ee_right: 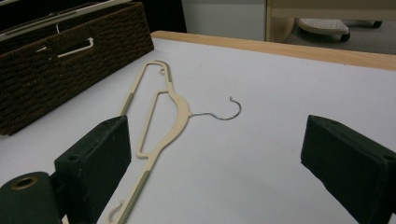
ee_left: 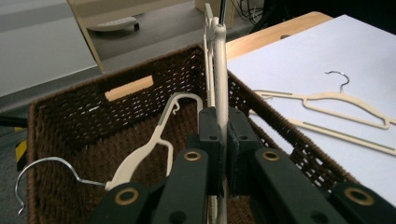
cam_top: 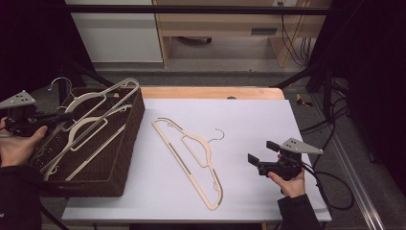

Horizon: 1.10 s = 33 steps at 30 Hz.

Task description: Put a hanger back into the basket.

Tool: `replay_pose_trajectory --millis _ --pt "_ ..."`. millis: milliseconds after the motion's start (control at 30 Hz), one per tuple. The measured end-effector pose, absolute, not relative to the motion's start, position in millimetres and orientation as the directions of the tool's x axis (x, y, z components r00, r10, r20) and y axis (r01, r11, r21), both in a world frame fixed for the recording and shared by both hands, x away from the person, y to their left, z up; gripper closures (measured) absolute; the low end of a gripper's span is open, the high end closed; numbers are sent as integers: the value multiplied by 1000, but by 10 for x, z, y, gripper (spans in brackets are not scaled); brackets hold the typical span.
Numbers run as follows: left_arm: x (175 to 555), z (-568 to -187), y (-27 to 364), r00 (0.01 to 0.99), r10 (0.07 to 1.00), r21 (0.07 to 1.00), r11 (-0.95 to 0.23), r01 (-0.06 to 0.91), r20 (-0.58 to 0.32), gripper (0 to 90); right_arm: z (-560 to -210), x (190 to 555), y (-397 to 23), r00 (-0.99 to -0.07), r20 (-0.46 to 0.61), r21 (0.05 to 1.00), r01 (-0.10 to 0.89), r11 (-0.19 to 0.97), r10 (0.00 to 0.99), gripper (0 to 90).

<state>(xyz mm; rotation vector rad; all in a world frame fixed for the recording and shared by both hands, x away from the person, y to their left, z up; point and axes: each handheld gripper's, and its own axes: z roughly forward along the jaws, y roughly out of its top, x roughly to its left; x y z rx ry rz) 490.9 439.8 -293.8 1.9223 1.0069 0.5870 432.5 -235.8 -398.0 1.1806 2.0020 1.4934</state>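
Hangers: left hand-held gripper (ee_left: 223, 154) pinches a thin, light, stiff cream plastic hanger (ee_left: 220, 70) by its bar over the brown woven basket (cam_top: 125, 143), left of frame; right hand-held gripper (cam_top: 262, 155) spread.

Brown wicker basket (cam_top: 125, 158) sits at table's left edge, several cream hangers (cam_top: 91, 127) piled in it, some sticking up over the rim. Left gripper (cam_top: 48, 119) at the basket's left side, jaws among the hangers, grip unclear from here. One cream hanger (cam_top: 191, 158) lies flat mid-table on the white sheet (cam_top: 249, 120). Right gripper (cam_top: 261, 155) near it, jaws apart, holding nothing.
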Motion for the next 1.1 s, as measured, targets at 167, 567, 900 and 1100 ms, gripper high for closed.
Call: replay_pose_trajectory --millis 167,567,900,1100 --pt "4916 -3048 4428 558 829 834 -317 452 13 863 -3985 4326 -2361 -581 170 913 397 94 796 88" --pt "4976 -3395 4362 541 841 800 -304 517 -29 863 -3990 4327 -2350 -580 173 912 400 93 796 89" --pt "5026 -3681 4346 509 857 767 -273 580 -80 860 -3994 4327 -2343 -582 175 910 404 96 794 88" --pt "5036 -3777 4399 455 886 734 -251 631 -88 845 -4003 4331 -2331 -583 179 907 410 96 793 89"
